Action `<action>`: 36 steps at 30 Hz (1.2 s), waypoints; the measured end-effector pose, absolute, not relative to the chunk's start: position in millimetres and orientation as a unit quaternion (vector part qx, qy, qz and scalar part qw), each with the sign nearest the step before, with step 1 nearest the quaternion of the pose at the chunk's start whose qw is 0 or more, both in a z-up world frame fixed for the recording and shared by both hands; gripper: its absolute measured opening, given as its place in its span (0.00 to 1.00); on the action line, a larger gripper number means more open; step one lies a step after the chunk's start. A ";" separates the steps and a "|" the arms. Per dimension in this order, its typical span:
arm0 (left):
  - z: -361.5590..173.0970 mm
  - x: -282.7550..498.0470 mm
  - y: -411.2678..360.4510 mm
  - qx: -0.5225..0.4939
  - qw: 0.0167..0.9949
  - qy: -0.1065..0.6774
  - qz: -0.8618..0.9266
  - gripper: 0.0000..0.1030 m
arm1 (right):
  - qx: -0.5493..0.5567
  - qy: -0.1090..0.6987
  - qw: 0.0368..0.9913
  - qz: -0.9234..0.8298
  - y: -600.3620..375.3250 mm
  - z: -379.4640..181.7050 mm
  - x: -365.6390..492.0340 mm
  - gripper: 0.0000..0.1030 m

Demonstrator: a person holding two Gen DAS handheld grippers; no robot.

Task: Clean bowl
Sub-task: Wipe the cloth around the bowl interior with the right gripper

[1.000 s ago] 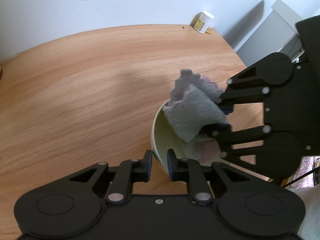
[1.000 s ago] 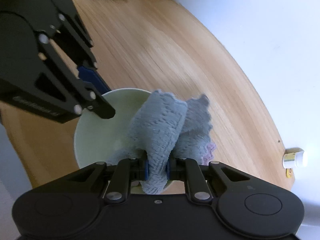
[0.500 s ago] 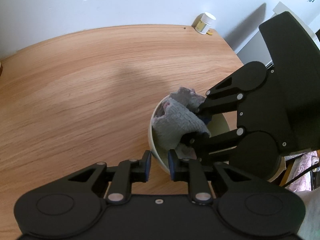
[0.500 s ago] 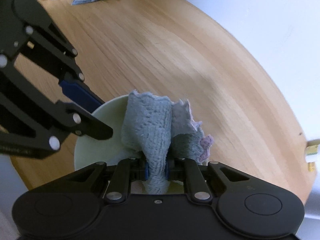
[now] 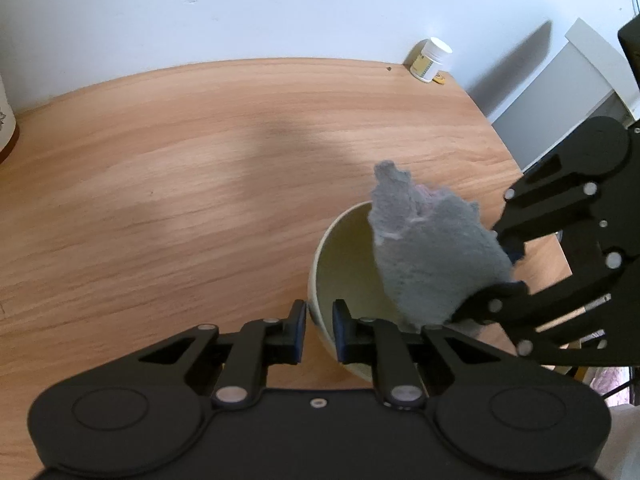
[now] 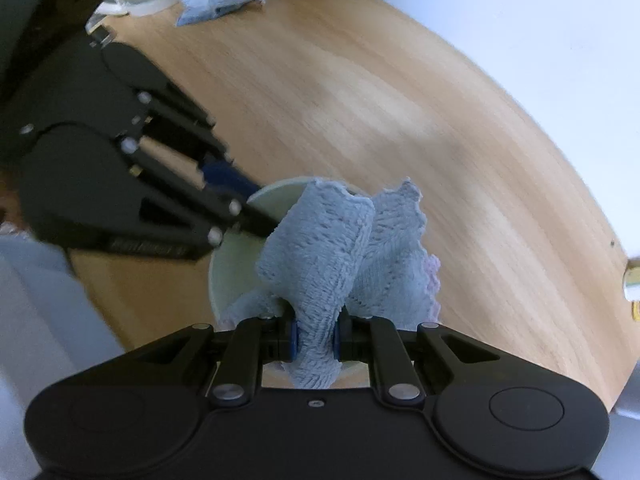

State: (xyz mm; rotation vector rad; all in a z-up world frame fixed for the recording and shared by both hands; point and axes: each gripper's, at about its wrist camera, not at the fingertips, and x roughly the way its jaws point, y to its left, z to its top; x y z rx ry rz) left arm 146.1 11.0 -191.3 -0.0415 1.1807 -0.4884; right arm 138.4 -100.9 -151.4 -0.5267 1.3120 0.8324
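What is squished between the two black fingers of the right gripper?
A fluffy grey-blue cloth. The right gripper is shut on it, above the pale round bowl. The right wrist view shows this best.

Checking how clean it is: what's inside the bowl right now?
The bowl shows a bare pale inner wall on its left side. The grey cloth, pinched in the right gripper, hangs over the rest, hiding the bottom. The left gripper clamps the rim.

L hand-held gripper (image 5: 319,332) clamps bowl (image 5: 340,264) rim, cloth (image 5: 432,256) above
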 end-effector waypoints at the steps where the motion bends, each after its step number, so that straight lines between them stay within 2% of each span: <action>1: -191.1 146.0 10.8 -0.018 0.804 0.550 -0.227 0.13 | -0.236 0.587 0.677 0.375 -99.8 -153.1 139.7 0.16; 11: -189.5 148.7 7.8 -0.006 0.809 0.547 -0.217 0.13 | -0.285 0.599 0.615 0.426 -83.6 -176.8 132.8 0.16; 20: -190.0 151.1 9.6 -0.011 0.804 0.552 -0.223 0.12 | -0.300 0.589 0.620 0.422 -73.9 -193.2 131.1 0.16; 25: -193.0 153.7 18.1 -0.046 0.799 0.557 -0.222 0.12 | -0.317 0.571 0.631 0.419 -68.4 -191.8 125.0 0.16; 31: -190.7 152.2 26.5 -0.085 0.793 0.558 -0.228 0.13 | -0.269 0.570 0.672 0.389 -84.8 -176.2 127.8 0.17; 36: -191.3 149.5 33.6 -0.112 0.787 0.564 -0.221 0.13 | -0.119 0.581 0.686 0.421 -118.9 -145.3 134.0 0.17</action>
